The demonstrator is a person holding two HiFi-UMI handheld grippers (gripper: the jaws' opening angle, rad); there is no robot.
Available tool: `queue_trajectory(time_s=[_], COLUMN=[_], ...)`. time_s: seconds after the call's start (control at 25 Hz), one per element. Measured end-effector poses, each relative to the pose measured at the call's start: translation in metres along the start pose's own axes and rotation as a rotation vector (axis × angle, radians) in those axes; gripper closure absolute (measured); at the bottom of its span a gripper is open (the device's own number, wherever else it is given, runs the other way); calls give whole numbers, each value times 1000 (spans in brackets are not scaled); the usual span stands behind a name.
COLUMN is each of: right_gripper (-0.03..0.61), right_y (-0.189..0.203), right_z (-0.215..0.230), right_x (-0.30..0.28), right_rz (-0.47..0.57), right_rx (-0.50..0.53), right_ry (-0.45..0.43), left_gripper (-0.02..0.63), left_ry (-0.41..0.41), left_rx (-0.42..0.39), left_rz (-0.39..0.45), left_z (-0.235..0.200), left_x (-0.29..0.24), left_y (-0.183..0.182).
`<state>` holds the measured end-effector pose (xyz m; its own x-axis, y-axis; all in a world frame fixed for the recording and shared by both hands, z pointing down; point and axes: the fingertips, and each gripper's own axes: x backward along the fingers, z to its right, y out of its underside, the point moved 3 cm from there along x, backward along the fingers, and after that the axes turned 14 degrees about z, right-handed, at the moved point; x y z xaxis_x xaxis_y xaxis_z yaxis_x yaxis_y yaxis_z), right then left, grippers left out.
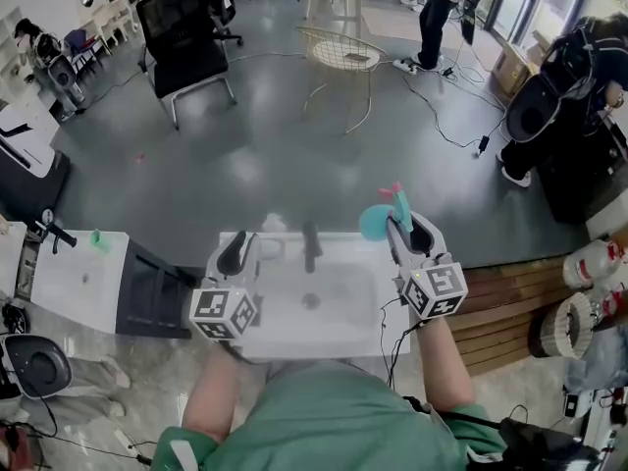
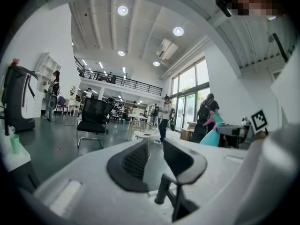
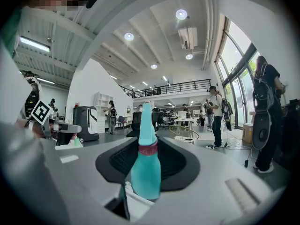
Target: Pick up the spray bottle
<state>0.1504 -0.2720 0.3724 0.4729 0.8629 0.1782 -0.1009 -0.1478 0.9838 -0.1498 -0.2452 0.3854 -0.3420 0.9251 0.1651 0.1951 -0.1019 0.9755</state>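
The teal spray bottle [image 1: 376, 222] with a pink trigger is off the surface, above the far right corner of a white sink unit [image 1: 339, 327]. My right gripper [image 1: 410, 230] is shut on it. In the right gripper view the spray bottle [image 3: 145, 170] fills the space between the black pads, its pink collar and neck pointing upward. My left gripper [image 1: 238, 252] hovers over the sink unit's left side, apart from the bottle. In the left gripper view the left gripper [image 2: 154, 159] is open, with a gap and nothing between its pads.
A black faucet [image 1: 311, 246] stands at the back of the sink. A white table [image 1: 74, 283] with a small green bottle [image 1: 98, 240] is at the left, a wooden bench [image 1: 505, 302] at the right. Beyond are a black office chair [image 1: 184, 37], a wire table [image 1: 343, 55], floor cables and standing people.
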Motion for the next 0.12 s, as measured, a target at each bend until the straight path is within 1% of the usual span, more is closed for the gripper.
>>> queue_trajectory(time_s=[0.12], right_gripper=[446], right_y=[1], right_z=[1], right_x=[0], right_rz=[-1], right_rx=[1], right_ry=[-1], left_gripper=[514], left_ry=[1], left_rx=[0], left_rz=[-2], left_z=[1], left_x=[0], left_y=[2])
